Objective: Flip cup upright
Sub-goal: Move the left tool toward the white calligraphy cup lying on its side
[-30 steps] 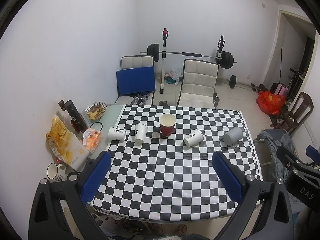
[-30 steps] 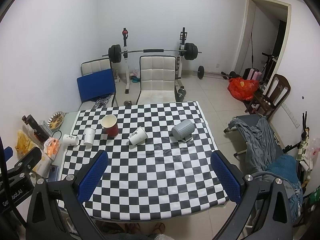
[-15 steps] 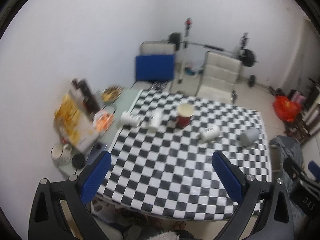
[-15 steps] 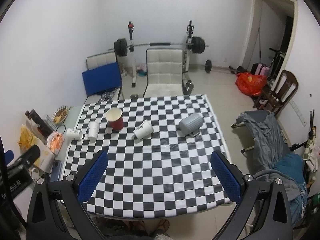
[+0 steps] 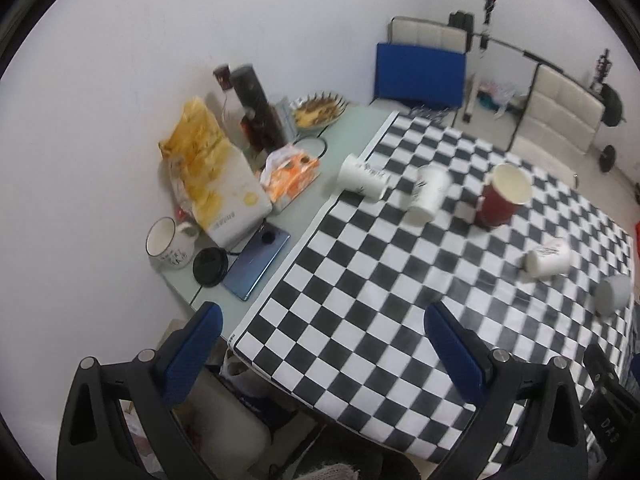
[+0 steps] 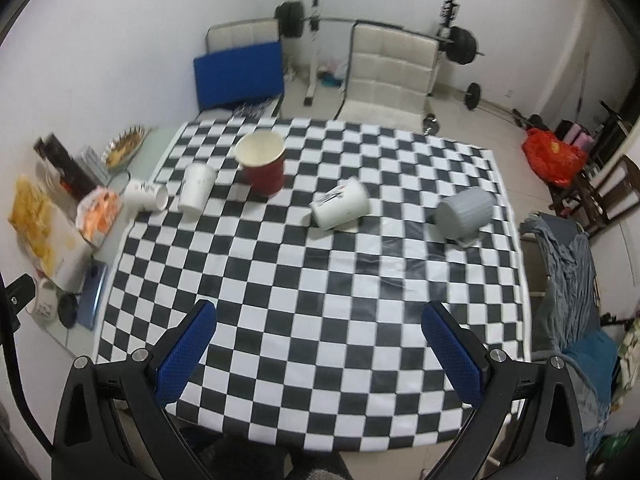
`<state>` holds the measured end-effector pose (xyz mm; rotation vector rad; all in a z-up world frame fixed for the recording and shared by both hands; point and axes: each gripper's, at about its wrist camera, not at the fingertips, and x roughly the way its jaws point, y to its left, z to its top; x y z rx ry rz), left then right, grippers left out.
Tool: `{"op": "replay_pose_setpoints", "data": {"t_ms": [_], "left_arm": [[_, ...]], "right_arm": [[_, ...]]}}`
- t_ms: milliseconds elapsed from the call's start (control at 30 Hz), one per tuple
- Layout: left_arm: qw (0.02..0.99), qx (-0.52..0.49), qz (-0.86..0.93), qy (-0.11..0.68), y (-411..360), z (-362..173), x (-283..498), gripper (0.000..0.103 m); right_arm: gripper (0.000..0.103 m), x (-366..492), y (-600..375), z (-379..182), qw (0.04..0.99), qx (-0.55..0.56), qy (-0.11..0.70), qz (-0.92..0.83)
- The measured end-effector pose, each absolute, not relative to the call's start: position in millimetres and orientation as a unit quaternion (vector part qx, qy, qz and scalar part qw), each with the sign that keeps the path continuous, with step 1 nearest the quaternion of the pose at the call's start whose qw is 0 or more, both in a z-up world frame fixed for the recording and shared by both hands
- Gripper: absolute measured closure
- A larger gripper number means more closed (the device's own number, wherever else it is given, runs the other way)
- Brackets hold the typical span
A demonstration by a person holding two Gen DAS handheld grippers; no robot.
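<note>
Lying on its side mid-cloth, the white paper cup carries dark print I can't read. A red cup stands upright beyond it, a grey mug tipped over to its right. My left gripper and right gripper both hang spread wide, holding nothing, over the checkered tablecloth.

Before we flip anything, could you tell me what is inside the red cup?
The red cup stands upright, and its pale inner wall shows nothing in it. Its bottom is hidden by the rim.

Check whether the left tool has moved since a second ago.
Yes. The left tool has swung toward the left edge of the checkered table: the phone and mug now sit just beyond its fingers.
</note>
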<state>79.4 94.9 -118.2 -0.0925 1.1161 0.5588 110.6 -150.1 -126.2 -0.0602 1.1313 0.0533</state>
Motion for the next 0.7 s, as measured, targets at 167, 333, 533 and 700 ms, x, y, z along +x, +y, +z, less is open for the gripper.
{"op": "replay_pose_setpoints", "data": {"t_ms": [167,333,533,700], "left_arm": [[0.790,-0.062,0.270,0.547,120.0,-150.9,112.3,0.000],[0.765,-0.090,0.271,0.577,153.5,-187.7,153.4,0.000],[0.732,-0.127,0.269,0.613,196.5,-228.2,198.3,0.000],[0.713,-0.171,0.255,0.630,221.7,-255.4,236.0,0.000]], "right_arm": [[0.000,151.0,-116.8,-171.2,0.822,-0.039,0.567,0.037],[0.000,193.5,-76.2,-212.6,0.797,-0.046,0.599,0.051],[0.000,243.3,-22.5,-248.1,0.778,-0.049,0.622,0.070],[0.000,285.6,26.4,-267.4,0.772,-0.067,0.627,0.081]]}}
